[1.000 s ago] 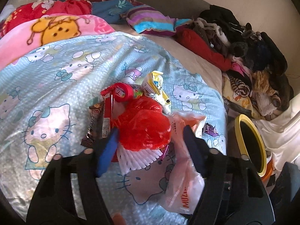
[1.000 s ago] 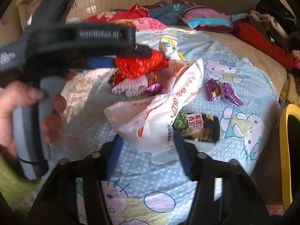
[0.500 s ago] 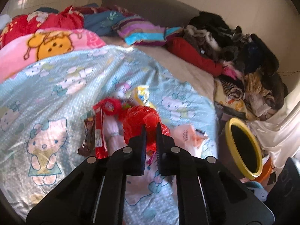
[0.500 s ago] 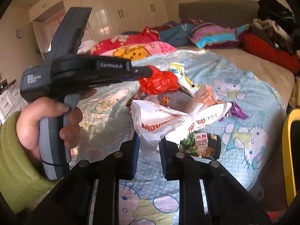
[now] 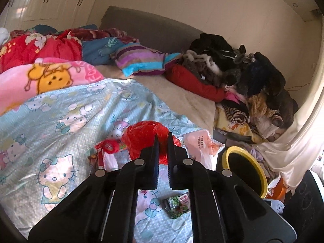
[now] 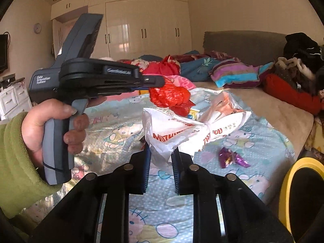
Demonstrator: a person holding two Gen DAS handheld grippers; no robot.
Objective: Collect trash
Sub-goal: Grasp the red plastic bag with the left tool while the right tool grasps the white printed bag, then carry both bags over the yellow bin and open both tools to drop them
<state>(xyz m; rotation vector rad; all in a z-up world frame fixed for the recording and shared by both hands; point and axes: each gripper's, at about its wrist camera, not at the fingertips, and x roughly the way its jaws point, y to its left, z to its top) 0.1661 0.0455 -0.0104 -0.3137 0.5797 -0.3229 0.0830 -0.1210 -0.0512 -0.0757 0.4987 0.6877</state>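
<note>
Both grippers carry trash above the bed, and the coming move turns on where the bin lies from them. The yellow-rimmed bin (image 5: pixel 244 171) stands on the floor off the right edge of the bed, lower than both loads and to the right of each tool; in the right wrist view its rim (image 6: pixel 291 180) shows at the near right corner. The right gripper (image 6: pixel 161 158) is the nearer of the two, by my reading, since the left one is seen further left over the blanket.

The left gripper (image 5: pixel 162 141) is clamped on a red plastic bag (image 5: pixel 144 138), which bunches just past its fingertips and hangs clear of the blanket (image 5: pixel 60 121); in the right wrist view the same bag (image 6: pixel 170 96) juts from the tip of that tool. The right gripper pinches a white printed bag (image 6: pixel 194 129), whose long axis runs left to right across the fingers, twisted at the middle.

Left on the blanket are a purple wrapper (image 6: pixel 232 159), a dark green packet (image 5: pixel 177 203) and some red wrappers (image 5: pixel 108 147).
</note>
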